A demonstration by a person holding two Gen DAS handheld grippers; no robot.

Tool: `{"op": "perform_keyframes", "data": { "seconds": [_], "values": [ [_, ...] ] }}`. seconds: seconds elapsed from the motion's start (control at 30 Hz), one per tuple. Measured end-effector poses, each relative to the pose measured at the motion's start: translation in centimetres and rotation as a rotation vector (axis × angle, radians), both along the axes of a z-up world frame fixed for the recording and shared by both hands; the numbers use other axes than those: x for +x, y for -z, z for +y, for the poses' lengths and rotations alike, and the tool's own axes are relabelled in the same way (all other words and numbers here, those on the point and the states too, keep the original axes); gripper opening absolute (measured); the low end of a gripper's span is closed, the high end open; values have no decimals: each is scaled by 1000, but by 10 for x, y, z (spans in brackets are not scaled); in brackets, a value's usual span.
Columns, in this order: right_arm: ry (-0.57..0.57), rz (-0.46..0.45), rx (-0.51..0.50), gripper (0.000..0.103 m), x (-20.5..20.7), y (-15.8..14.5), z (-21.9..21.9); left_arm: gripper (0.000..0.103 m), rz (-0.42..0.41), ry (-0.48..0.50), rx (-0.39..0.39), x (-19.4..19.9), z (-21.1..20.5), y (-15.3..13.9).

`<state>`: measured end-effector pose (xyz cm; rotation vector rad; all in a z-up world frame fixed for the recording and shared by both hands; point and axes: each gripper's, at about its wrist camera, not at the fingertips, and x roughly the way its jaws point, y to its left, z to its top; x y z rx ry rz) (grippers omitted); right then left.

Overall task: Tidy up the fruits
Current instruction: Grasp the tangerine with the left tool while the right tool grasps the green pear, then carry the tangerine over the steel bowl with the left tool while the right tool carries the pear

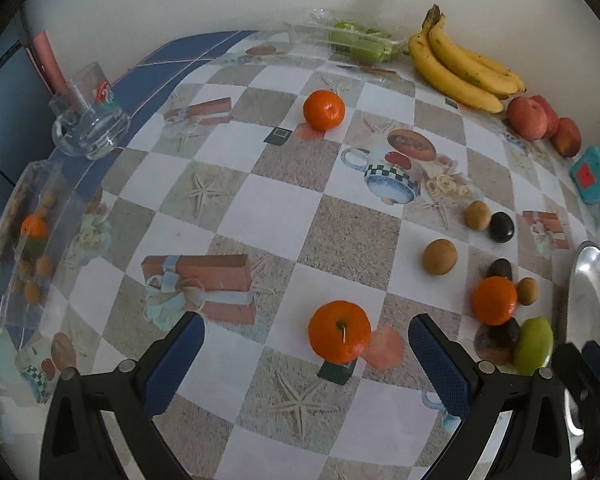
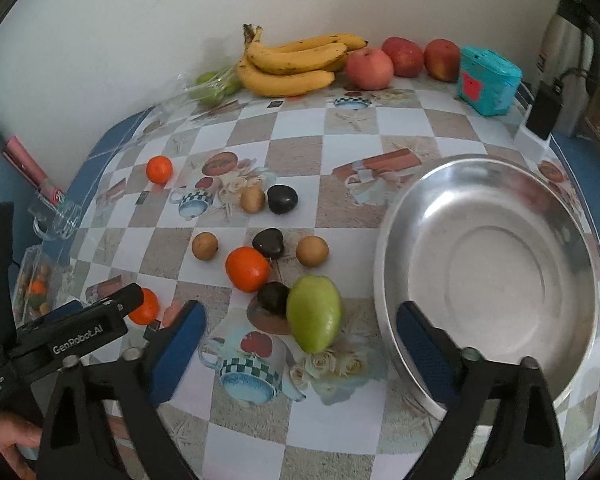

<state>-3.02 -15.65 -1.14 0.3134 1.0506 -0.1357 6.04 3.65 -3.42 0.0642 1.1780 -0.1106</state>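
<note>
My left gripper [image 1: 306,344] is open, its fingers on either side of an orange tangerine [image 1: 339,331] on the checked tablecloth. My right gripper [image 2: 298,332] is open and empty, just in front of a green mango [image 2: 314,313] and left of a steel bowl [image 2: 488,272]. Two more tangerines [image 2: 247,269] [image 2: 159,169], several small brown fruits [image 2: 312,251] and dark fruits [image 2: 282,199] lie loose in the middle. Bananas [image 2: 296,62] and red apples [image 2: 369,68] lie by the back wall. The left gripper's body [image 2: 80,330] shows in the right wrist view.
A glass mug [image 1: 90,126] stands at the table's left edge, near a clear box [image 1: 24,240] with small fruits. A clear bag of green fruit [image 1: 356,42] lies at the back. A teal box [image 2: 488,80] and a black charger [image 2: 542,110] sit at the back right.
</note>
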Motion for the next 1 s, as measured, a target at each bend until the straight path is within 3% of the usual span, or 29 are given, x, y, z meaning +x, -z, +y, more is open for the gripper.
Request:
{"op": "perform_keyframes", "data": {
  "seconds": [0.13, 0.23, 0.6, 0.77, 1.0],
  "values": [
    [9, 47, 25, 67, 7, 12, -2, 103, 24, 25, -4, 4, -5, 7],
    [27, 76, 24, 57, 10, 19, -6, 103, 34, 24, -3, 6, -6, 9],
    [69, 110, 89, 48, 16, 30, -16, 52, 104, 29, -38, 10, -8, 19],
    [70, 130, 110, 47, 19, 34, -15, 39, 117, 43, -68, 9, -10, 19],
    [81, 147, 127, 41, 19, 40, -16, 38, 122, 45, -81, 9, -10, 18]
  ]
}}
